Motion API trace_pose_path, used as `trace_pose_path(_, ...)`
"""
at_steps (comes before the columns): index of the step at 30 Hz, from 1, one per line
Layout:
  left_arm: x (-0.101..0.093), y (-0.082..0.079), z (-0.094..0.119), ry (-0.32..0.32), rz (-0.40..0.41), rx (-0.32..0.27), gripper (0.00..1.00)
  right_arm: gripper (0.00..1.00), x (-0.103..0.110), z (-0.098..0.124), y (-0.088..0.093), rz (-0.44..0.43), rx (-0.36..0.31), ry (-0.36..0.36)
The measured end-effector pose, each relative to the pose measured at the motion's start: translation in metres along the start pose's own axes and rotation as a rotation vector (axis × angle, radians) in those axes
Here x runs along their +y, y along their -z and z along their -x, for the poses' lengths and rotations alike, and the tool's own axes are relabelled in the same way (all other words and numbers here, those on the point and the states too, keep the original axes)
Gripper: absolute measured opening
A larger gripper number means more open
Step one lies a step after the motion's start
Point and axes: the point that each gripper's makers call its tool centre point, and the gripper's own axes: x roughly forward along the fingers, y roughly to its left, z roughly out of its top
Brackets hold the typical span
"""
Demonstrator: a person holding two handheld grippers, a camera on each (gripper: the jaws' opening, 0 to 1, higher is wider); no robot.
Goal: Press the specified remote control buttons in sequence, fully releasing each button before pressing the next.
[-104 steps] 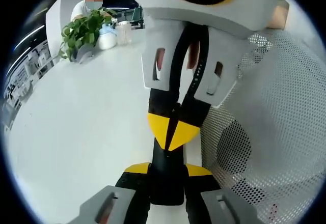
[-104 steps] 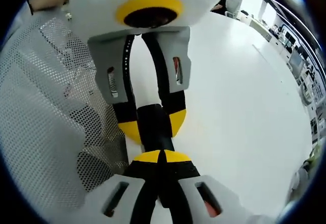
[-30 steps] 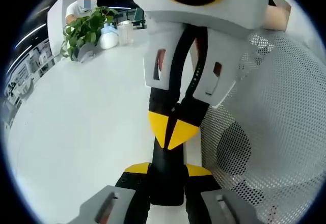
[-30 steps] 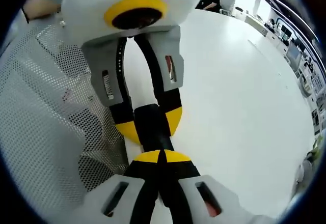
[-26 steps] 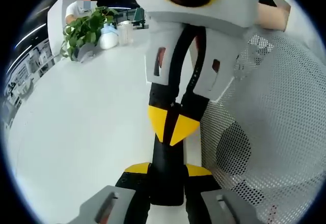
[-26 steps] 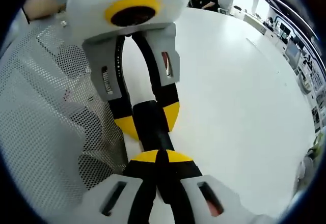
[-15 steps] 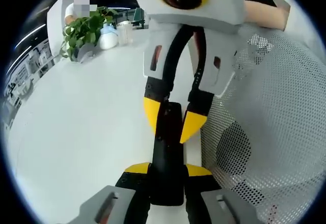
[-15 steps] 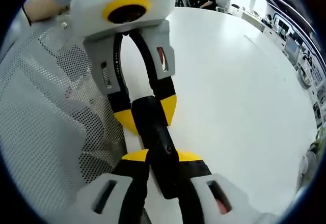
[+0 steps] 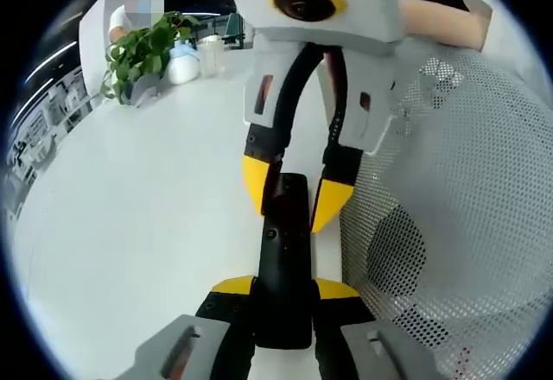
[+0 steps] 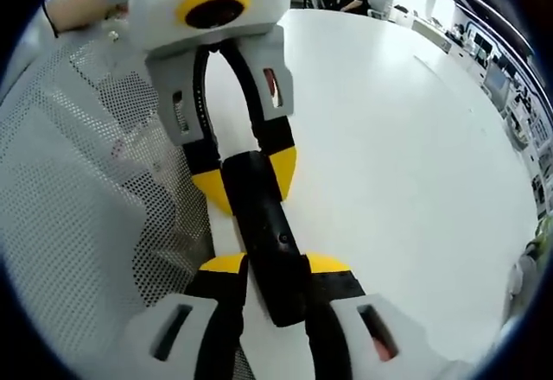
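Parting since earlier, right gripper (image 10: pixel 268 266) jaws seemingly straddle remote (image 10: pixel 266 233).

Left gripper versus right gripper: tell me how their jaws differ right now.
The left gripper is shut on one end of the black remote, holding it; the right gripper is open, straddling the other end. The left's yellow tips press the remote's sides; the right's stand spread. Both have yellow-tipped jaws and face each other.
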Motion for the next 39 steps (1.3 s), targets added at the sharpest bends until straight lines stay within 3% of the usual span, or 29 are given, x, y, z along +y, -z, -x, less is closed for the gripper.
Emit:
trace_pose_path(3,0.0,0.0,0.0,0.001,-0.004,0.001,0.24,0.27,-0.004,-0.001,0.015,0.029,0.078,0.018)
trace_pose_path(15,0.001,0.0,-0.001,0.001,-0.007,0.004,0.24,0.27,-0.005,0.003,0.018,-0.017,0.066,0.009)
trace_pose_path(27,0.0,0.001,-0.001,-0.008,-0.007,-0.003,0.24,0.27,-0.005,0.0,0.02,0.009,0.097,0.009)
trace_pose_path(32,-0.001,0.001,-0.003,-0.026,-0.061,0.031,0.24,0.28,-0.006,-0.001,0.021,0.007,0.112,0.022)
trace_pose_path(39,0.001,0.001,-0.003,-0.031,-0.045,0.026,0.25,0.28,-0.007,-0.001,0.021,0.005,0.114,0.023)
